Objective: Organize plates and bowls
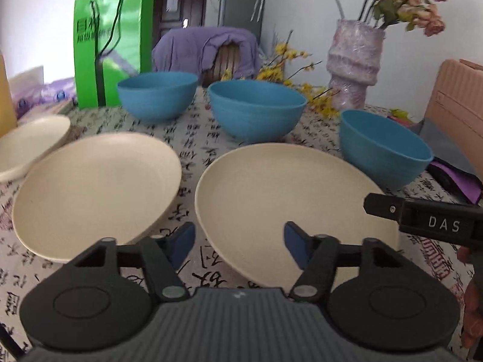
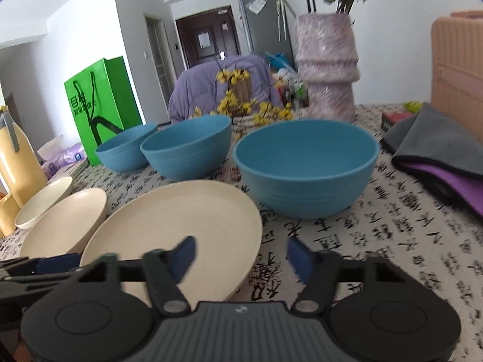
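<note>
On the table covered with a white cloth printed with black calligraphy (image 1: 193, 138), a small cream round plate (image 1: 30, 141) lies at the far left, partly under the rim of a larger cream round plate (image 1: 93, 190). Behind them stands a bright green paper shopping bag (image 1: 111, 45).

The left gripper (image 1: 240, 242) hovers over the gap between this plate and another large cream round plate (image 1: 286, 199) — its blue-padded jaws are about half open and hold nothing.

Behind the plates, three blue round bowls stand apart in a row: the left bowl (image 1: 157, 93), the middle bowl (image 1: 256, 105), the right bowl (image 1: 383, 150).

The right gripper (image 2: 240, 255) is near the right edge of the nearest plate (image 2: 181, 226) — jaws half open, empty. Further right stand a pale purple wrapped vase with dried flowers (image 2: 327, 66) and folded grey and purple cloths (image 2: 437, 150).
</note>
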`<action>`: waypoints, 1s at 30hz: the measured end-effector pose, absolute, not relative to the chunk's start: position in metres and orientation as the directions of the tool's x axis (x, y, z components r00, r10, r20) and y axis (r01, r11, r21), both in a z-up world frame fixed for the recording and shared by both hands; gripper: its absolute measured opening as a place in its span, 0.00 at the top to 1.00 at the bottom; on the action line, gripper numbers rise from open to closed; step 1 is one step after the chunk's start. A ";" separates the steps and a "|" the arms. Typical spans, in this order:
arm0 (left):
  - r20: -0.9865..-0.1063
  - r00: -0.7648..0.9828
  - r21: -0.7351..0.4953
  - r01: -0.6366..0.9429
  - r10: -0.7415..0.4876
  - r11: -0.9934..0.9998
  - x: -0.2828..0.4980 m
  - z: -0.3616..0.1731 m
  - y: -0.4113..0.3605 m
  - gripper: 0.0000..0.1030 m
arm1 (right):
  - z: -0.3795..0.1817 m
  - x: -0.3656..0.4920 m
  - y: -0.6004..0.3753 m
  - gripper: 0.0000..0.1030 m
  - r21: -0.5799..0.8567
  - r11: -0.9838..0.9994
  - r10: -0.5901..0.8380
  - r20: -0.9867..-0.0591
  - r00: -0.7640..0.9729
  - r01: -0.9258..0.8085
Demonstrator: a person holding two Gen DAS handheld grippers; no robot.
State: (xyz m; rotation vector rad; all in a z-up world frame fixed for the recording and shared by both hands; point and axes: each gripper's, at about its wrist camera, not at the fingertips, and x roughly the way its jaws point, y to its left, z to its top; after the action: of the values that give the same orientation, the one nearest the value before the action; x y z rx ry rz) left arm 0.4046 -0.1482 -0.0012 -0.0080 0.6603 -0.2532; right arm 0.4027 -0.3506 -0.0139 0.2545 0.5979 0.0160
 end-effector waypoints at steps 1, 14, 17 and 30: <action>-0.611 0.757 -0.093 0.222 -0.232 0.971 0.407 -0.003 -0.147 0.46 | -0.017 0.406 -0.350 0.61 0.246 0.967 0.092 -0.563 0.821 0.060; -0.615 0.763 -0.093 0.180 -0.199 0.979 0.414 -0.011 -0.144 0.75 | -0.034 0.418 -0.355 0.88 0.290 0.951 0.086 -0.583 0.808 0.108; -0.615 0.763 -0.092 0.181 -0.199 0.979 0.415 -0.011 -0.144 0.75 | -0.035 0.417 -0.355 0.88 0.283 0.953 0.084 -0.579 0.811 0.103; -0.591 0.780 -0.105 0.181 -0.208 0.978 0.371 0.010 -0.133 0.76 | -0.010 0.376 -0.344 0.88 0.252 0.963 0.060 -0.548 0.835 0.096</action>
State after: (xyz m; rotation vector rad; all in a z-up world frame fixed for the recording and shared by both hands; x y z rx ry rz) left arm 0.3714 -0.1328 0.0103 -0.0429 0.6433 -0.2104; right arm 0.3762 -0.3442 -0.0100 0.2758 0.5851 -0.0190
